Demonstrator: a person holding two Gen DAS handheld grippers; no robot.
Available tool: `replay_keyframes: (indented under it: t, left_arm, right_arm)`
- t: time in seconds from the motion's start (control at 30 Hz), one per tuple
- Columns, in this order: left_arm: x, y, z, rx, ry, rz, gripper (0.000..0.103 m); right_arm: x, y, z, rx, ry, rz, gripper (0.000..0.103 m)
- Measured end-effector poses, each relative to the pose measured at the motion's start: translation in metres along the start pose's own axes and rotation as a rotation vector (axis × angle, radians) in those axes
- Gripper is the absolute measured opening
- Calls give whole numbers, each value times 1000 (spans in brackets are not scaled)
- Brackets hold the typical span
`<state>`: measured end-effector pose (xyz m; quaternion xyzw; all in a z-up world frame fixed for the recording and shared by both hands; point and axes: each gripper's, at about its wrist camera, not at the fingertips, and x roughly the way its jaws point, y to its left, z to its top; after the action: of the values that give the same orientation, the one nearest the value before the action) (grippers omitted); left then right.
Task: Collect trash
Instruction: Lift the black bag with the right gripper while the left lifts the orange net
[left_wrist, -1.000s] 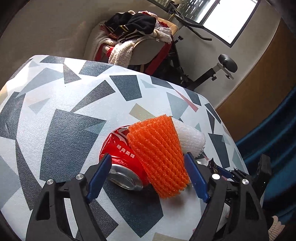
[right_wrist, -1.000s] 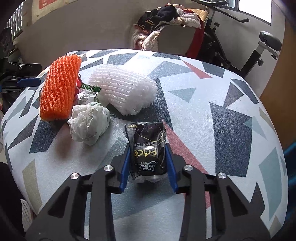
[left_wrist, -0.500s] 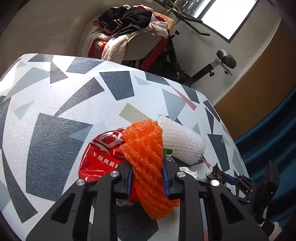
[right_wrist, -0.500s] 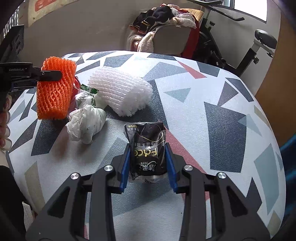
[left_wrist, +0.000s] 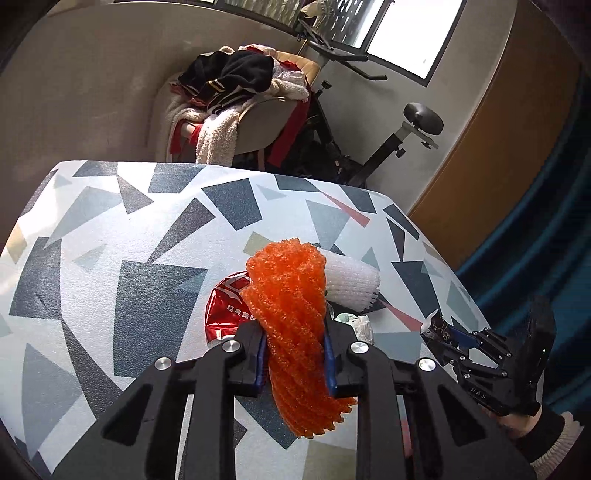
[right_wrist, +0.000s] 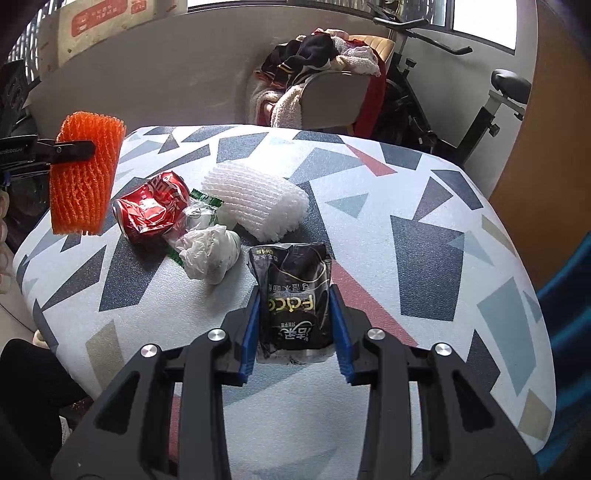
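Note:
My left gripper (left_wrist: 293, 363) is shut on an orange foam net (left_wrist: 291, 321), squeezed between its blue pads and lifted off the table; the right wrist view shows the orange foam net (right_wrist: 86, 177) hanging clear at the left. My right gripper (right_wrist: 295, 332) is shut on a black snack packet (right_wrist: 293, 295), held just above the patterned table (right_wrist: 406, 229). On the table lie a crushed red can (right_wrist: 153, 206), a white foam net (right_wrist: 256, 201), a crumpled white wrapper (right_wrist: 210, 253) and a clear wrapper with green print (right_wrist: 201, 212).
Behind the table stands a chair piled with clothes (right_wrist: 325, 74) and an exercise bike (right_wrist: 491, 110). A brown wall panel (left_wrist: 498, 158) and blue curtain (left_wrist: 546, 240) are at the right. A person's sleeve (left_wrist: 546, 439) holds the right gripper.
The left gripper closed on the orange foam net and lifted it off the red can, which now lies uncovered. The right gripper rose a little with the black packet.

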<state>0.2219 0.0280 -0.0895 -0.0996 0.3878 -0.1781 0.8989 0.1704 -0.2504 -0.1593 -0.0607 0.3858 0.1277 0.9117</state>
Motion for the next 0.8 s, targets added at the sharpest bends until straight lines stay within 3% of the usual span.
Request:
replay_keyframes:
  t: [0.8]
  left_arm:
    - [-84, -29, -95, 132, 20, -86, 22]
  right_arm:
    - [-71, 60, -37, -29, -73, 84, 37]
